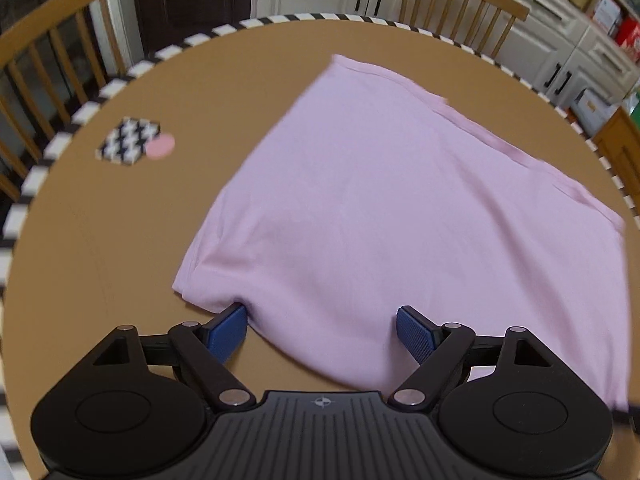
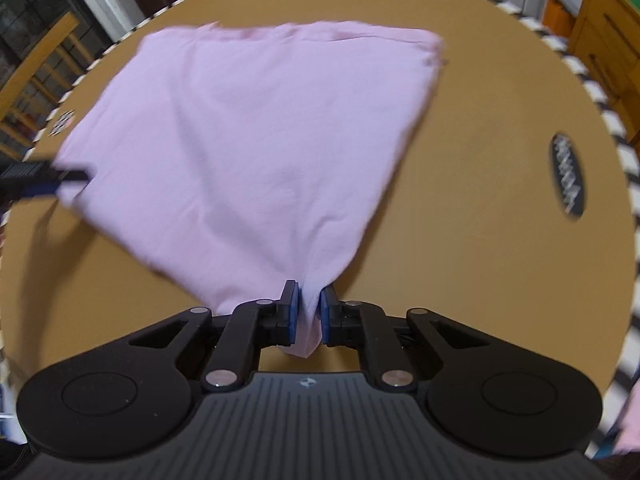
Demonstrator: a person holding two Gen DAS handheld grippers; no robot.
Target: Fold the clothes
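The jaws of the left gripper [image 1: 322, 330] stand wide apart, a fold of the pink garment [image 1: 384, 184] lying loose between the blue pads [image 1: 416, 334] with neither pad pressing it. The right gripper [image 2: 308, 312] is clenched on a corner of the same cloth, which bunches between its pads and pokes out below. Both tools tilt steeply down at the near edge of the garment. It lies spread and partly folded on a round brown table [image 1: 100, 240] with a black-and-white striped rim. A checkered coaster [image 1: 130, 140] sits apart, wooden chairs [image 1: 464, 8] and white cabinets [image 1: 560, 52] behind.
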